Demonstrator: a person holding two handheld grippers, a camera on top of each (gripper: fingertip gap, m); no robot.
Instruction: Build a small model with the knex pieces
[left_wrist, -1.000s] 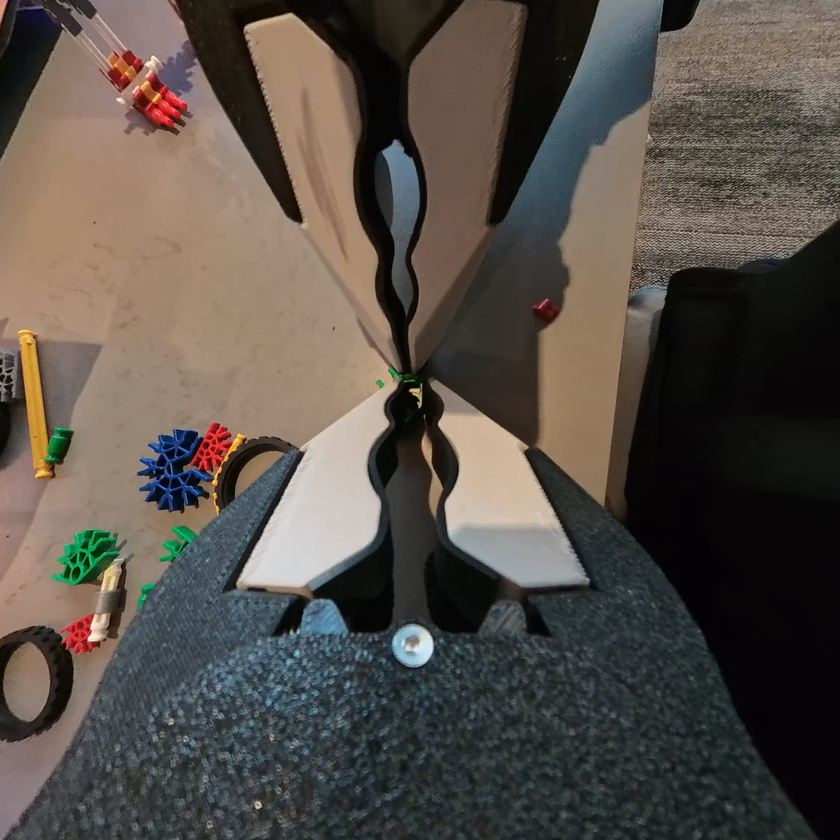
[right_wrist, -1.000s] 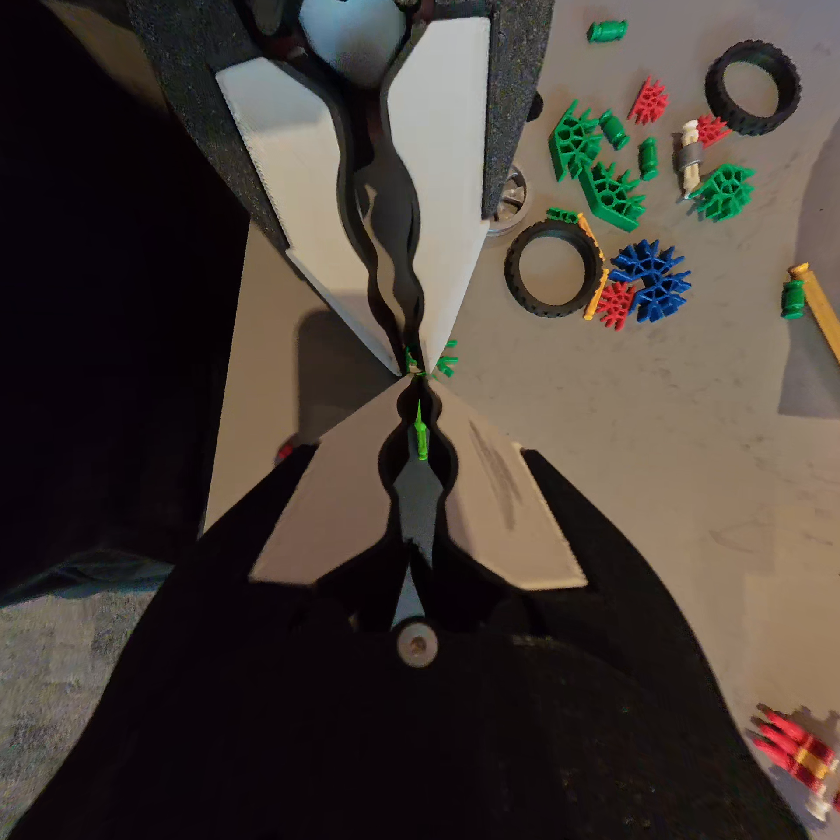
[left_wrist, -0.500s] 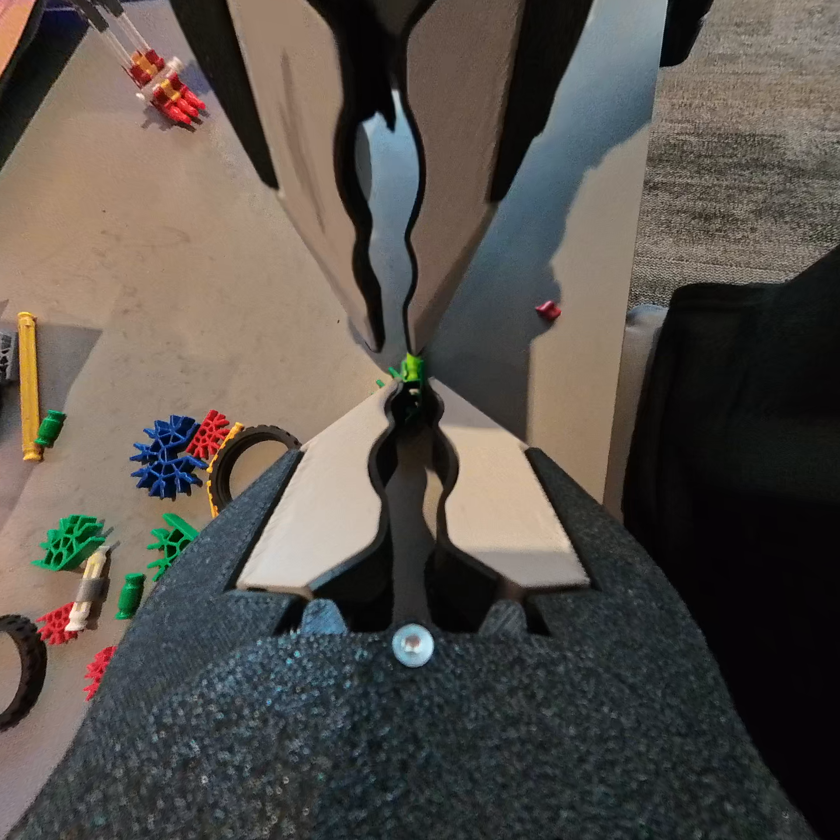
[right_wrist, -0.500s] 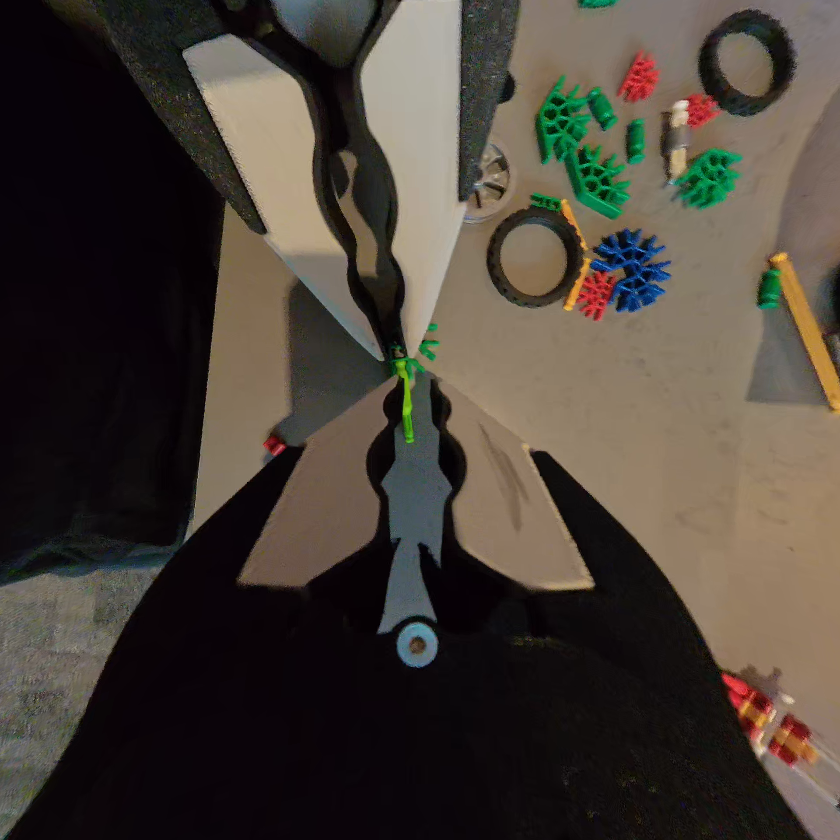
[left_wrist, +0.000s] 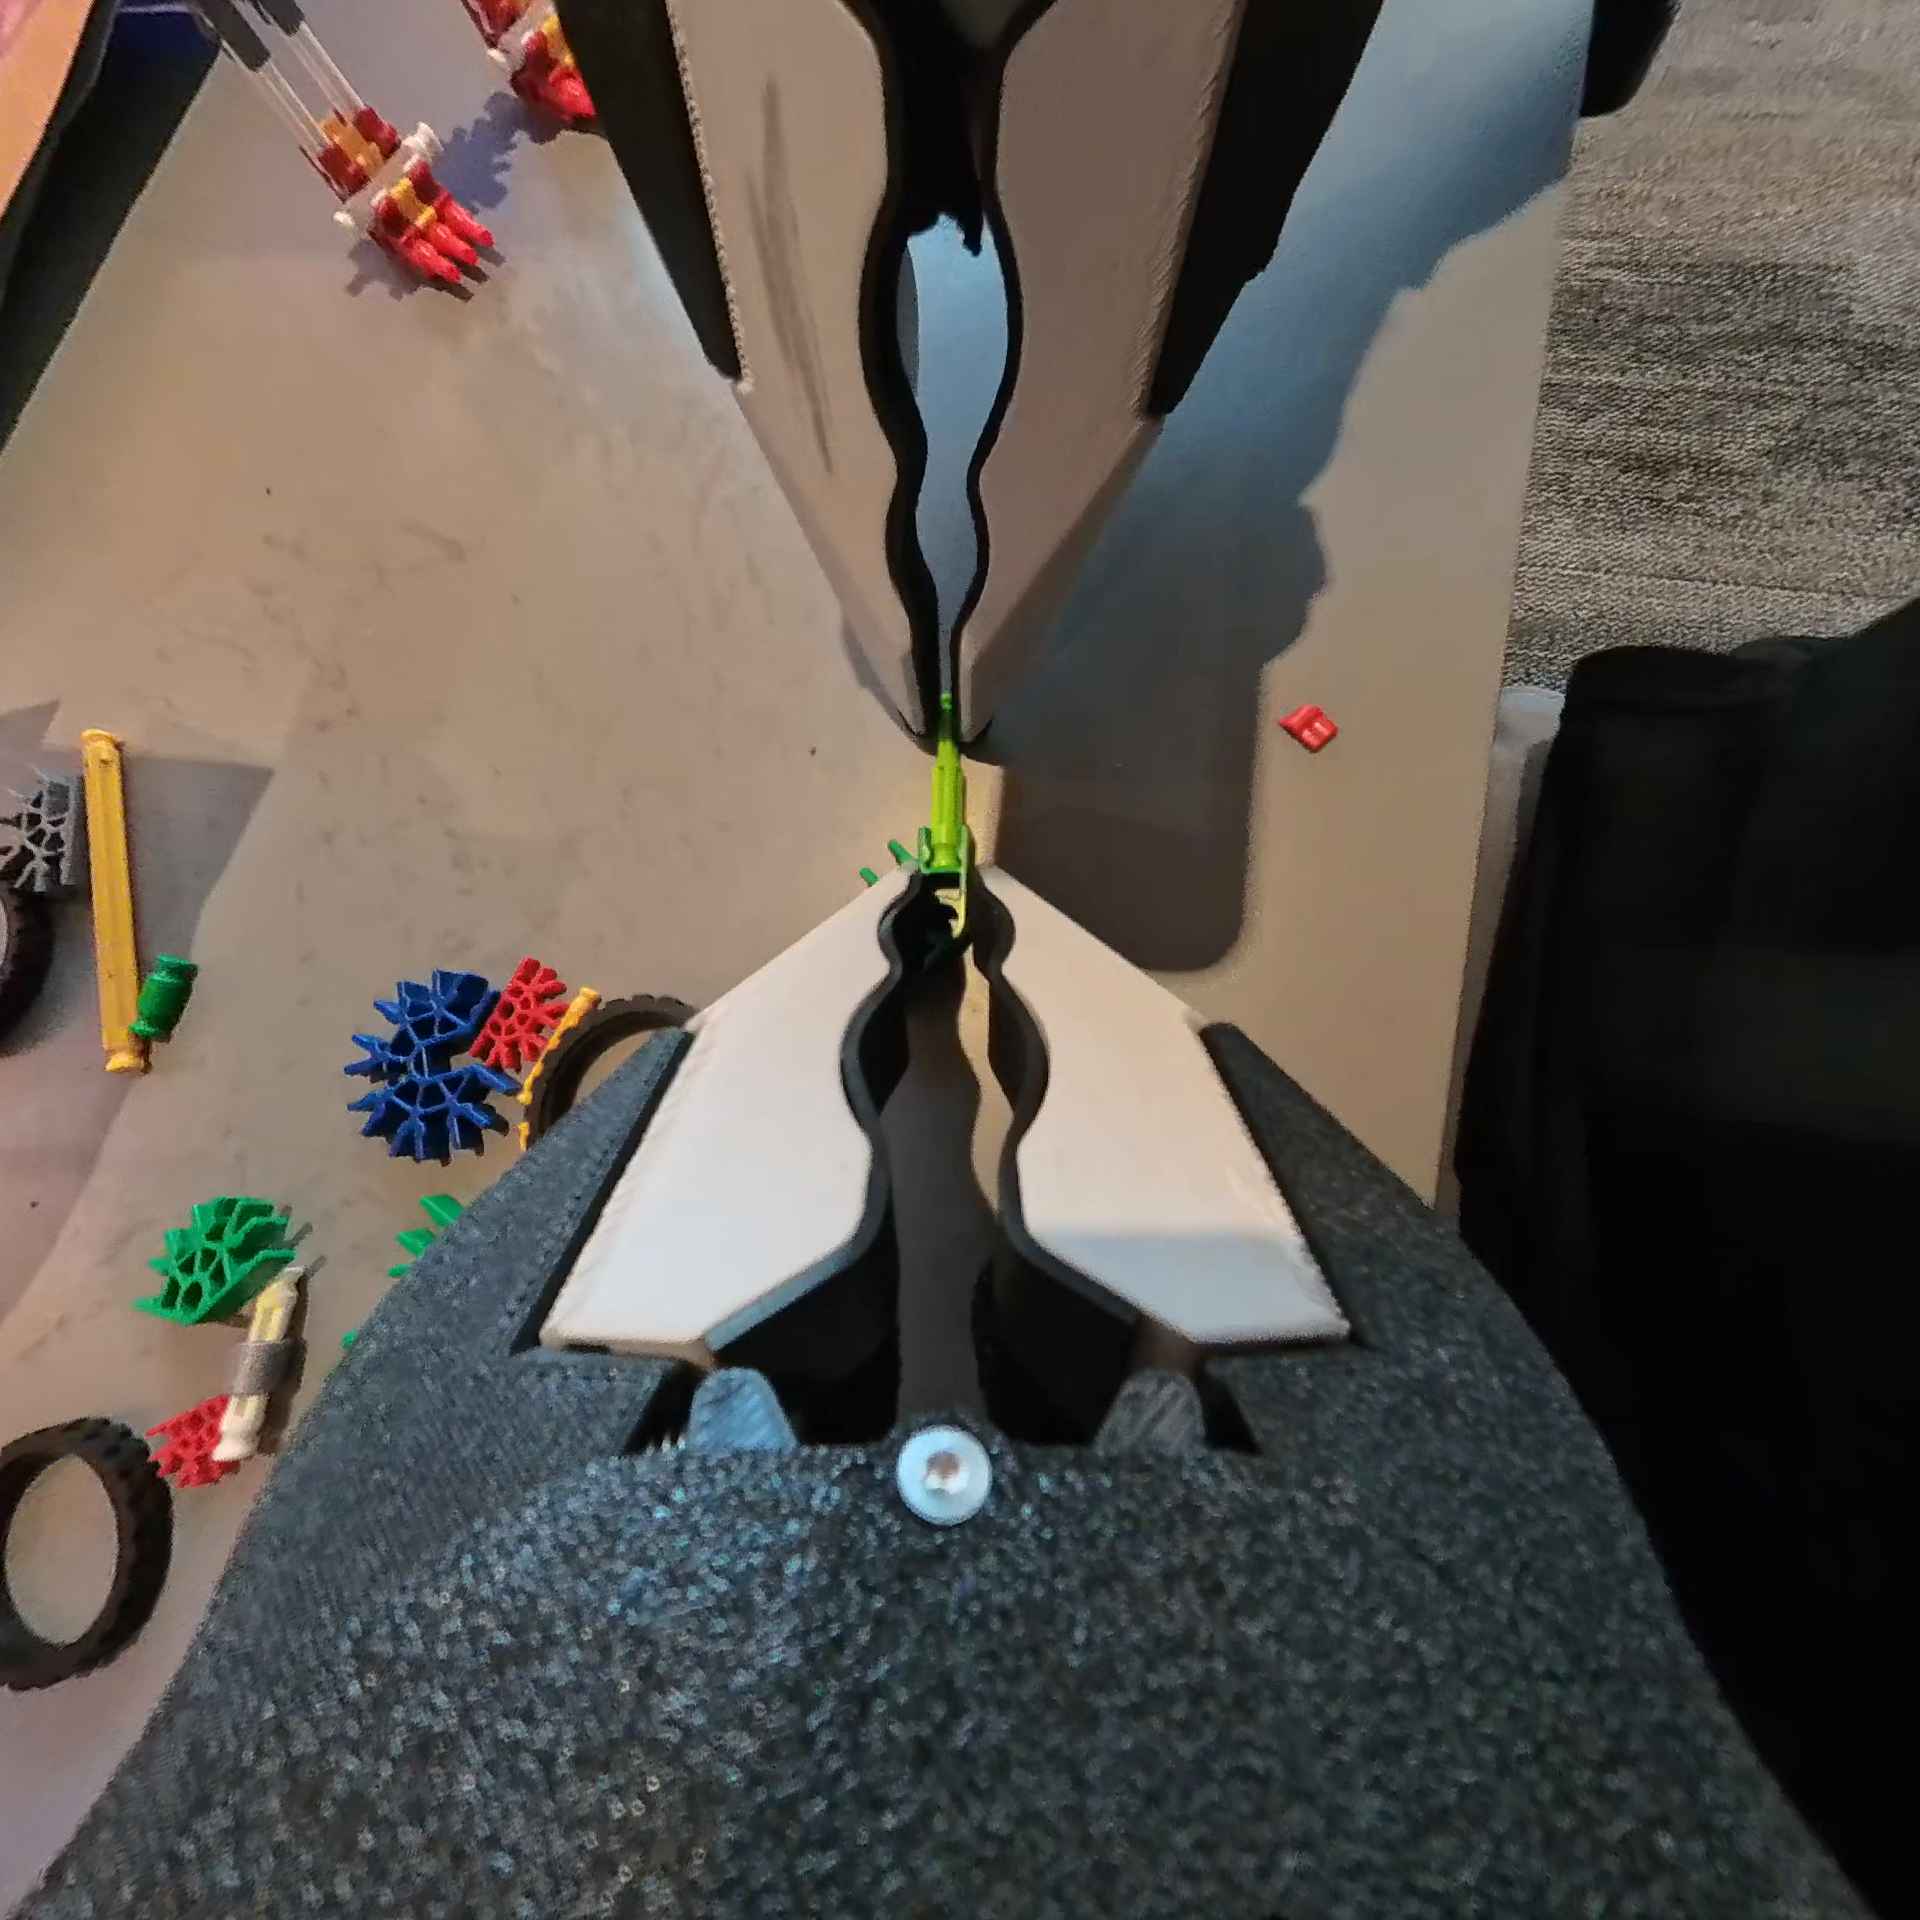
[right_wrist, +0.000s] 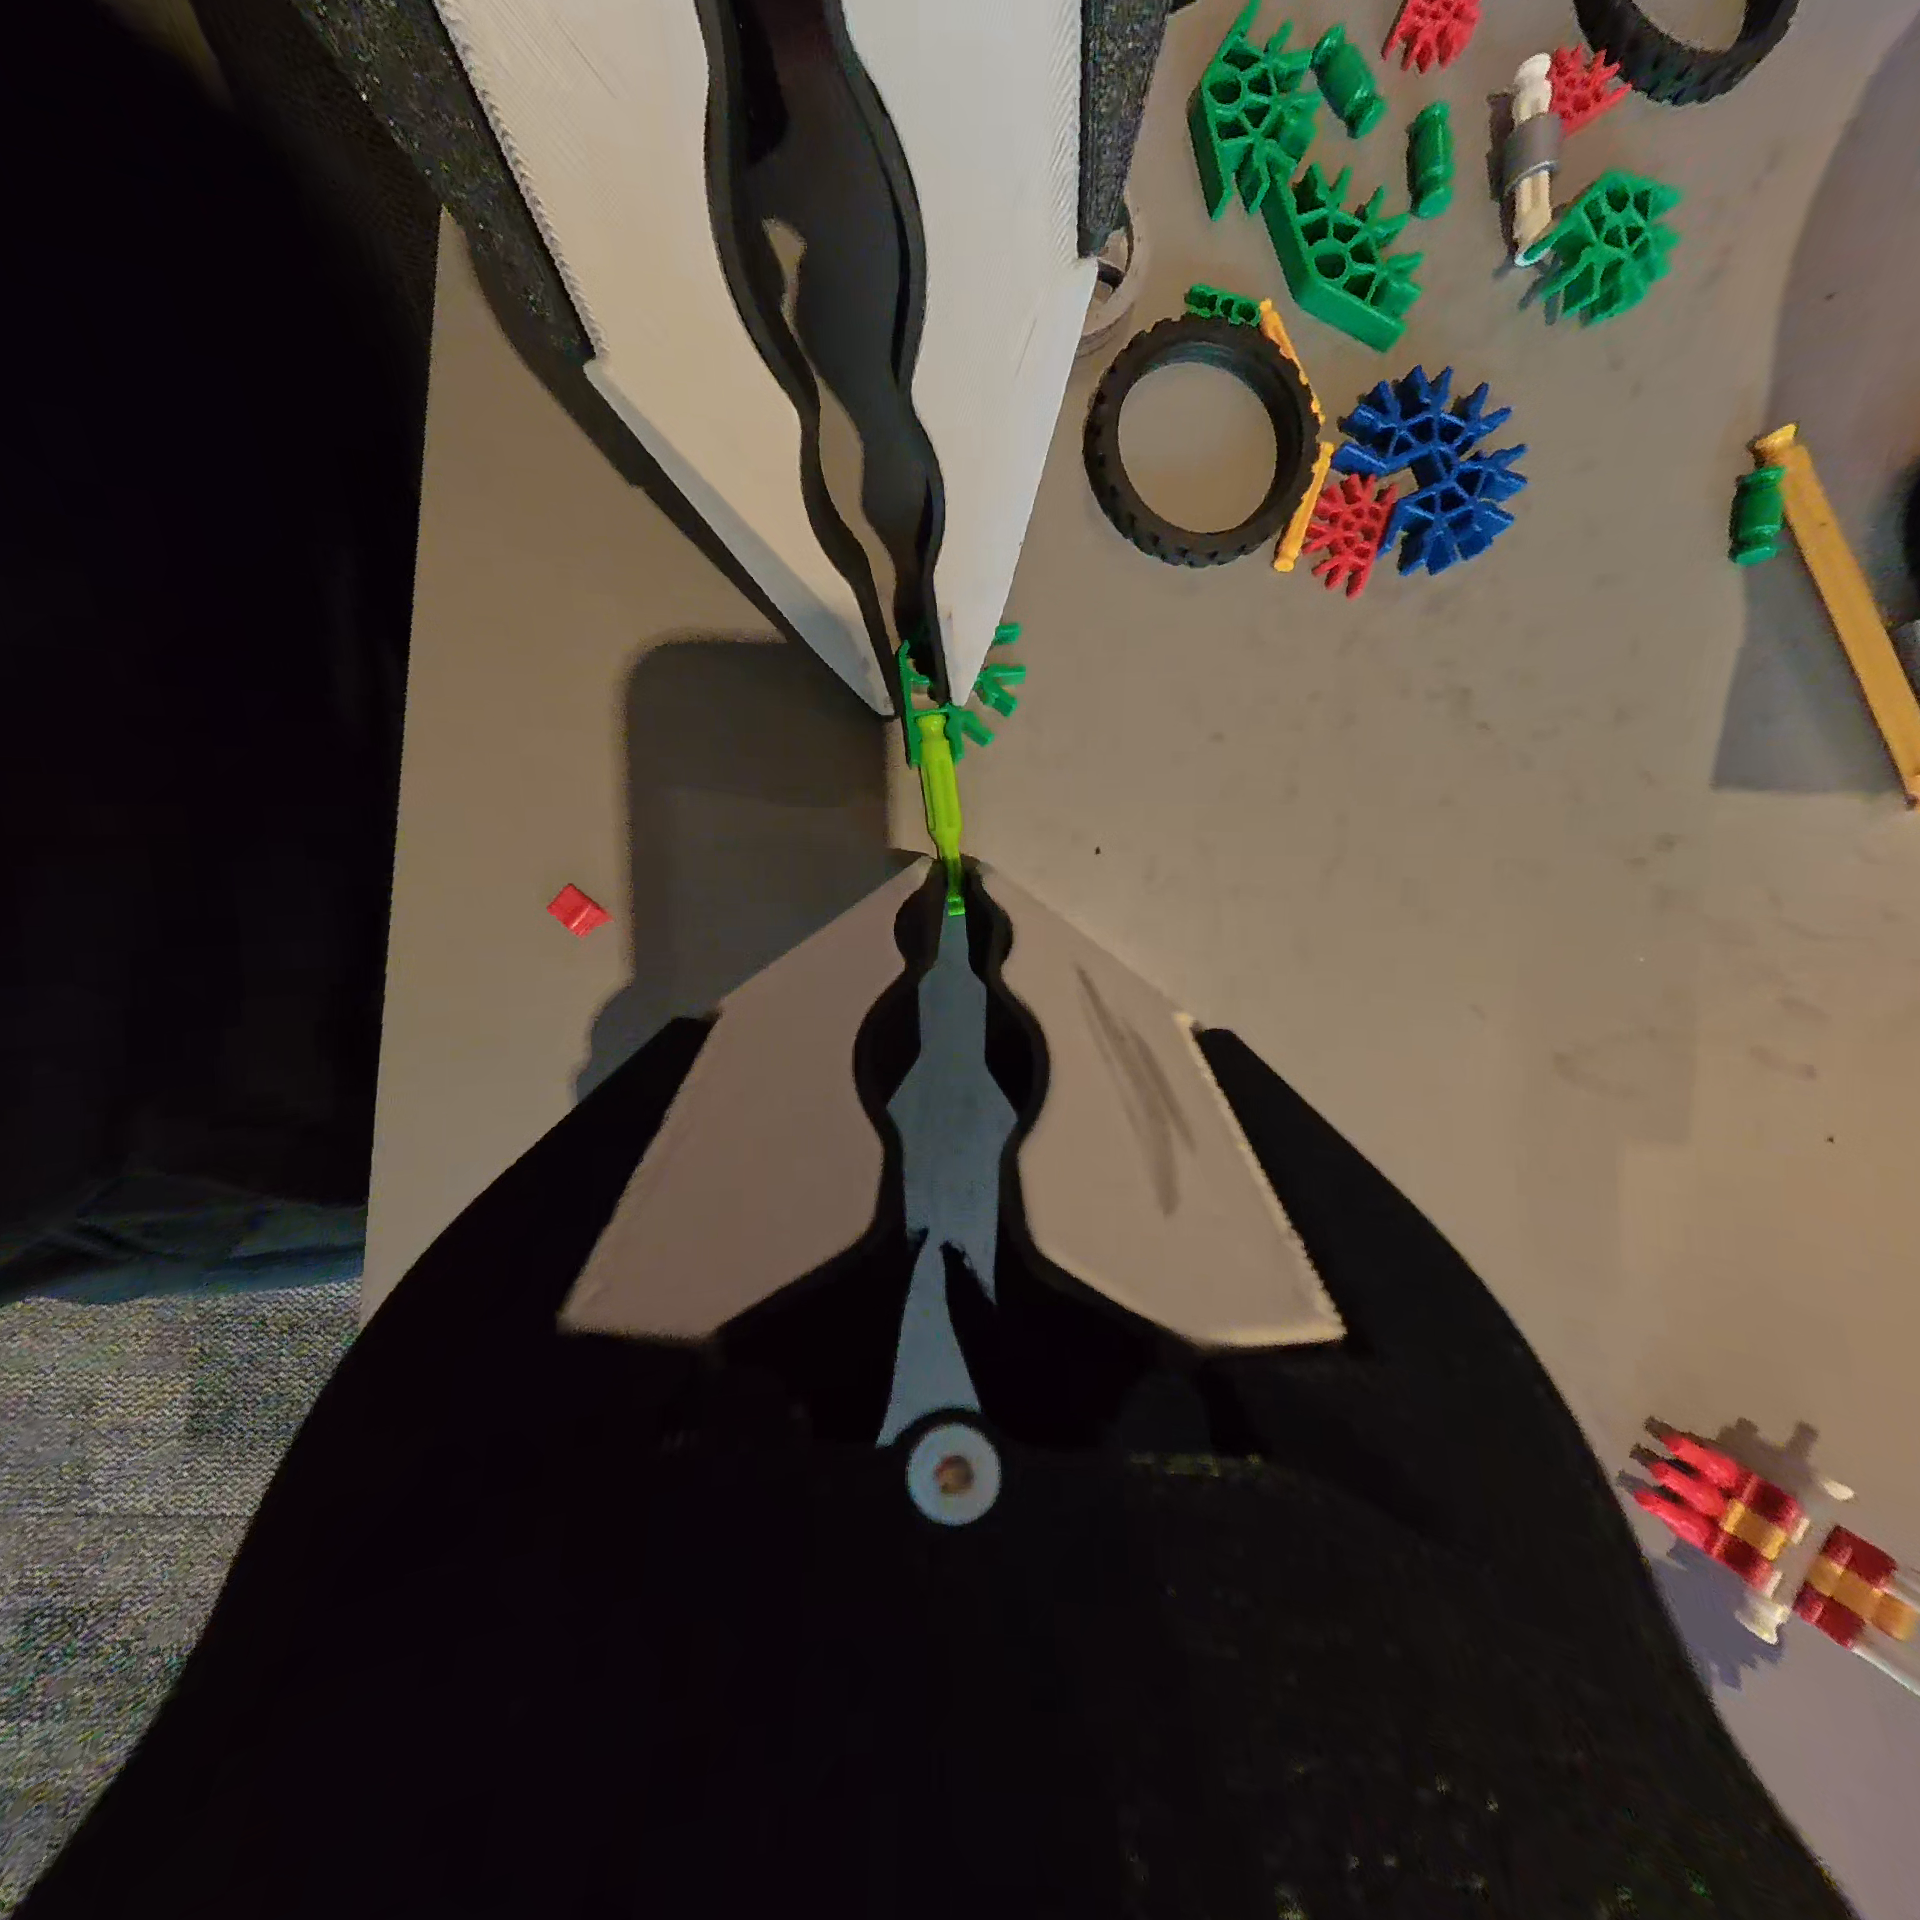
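**Green rod pinched betw. two grippers**

Thin lime plastic rod (left_wrist: 948, 805) is spanning the gap above the table (left_wrist: 436, 582). Left gripper (left_wrist: 943, 883) is clamping a dark-green toothed connector (right_wrist: 961, 691) on one end; right gripper (right_wrist: 951, 883) is pinching the other tip. Ribbed black tire (right_wrist: 1195, 447), spiky blue pcs (right_wrist: 1439, 468) and small red piece (left_wrist: 1307, 725) are lying nearby.

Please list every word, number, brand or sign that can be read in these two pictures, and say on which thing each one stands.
None: no writing, number or brand mark shows in either view. The grey gripper fingers, the black tyre, the blue connectors, the yellow rod and the table are all blank; the dark streaks on one finger are only smudges.
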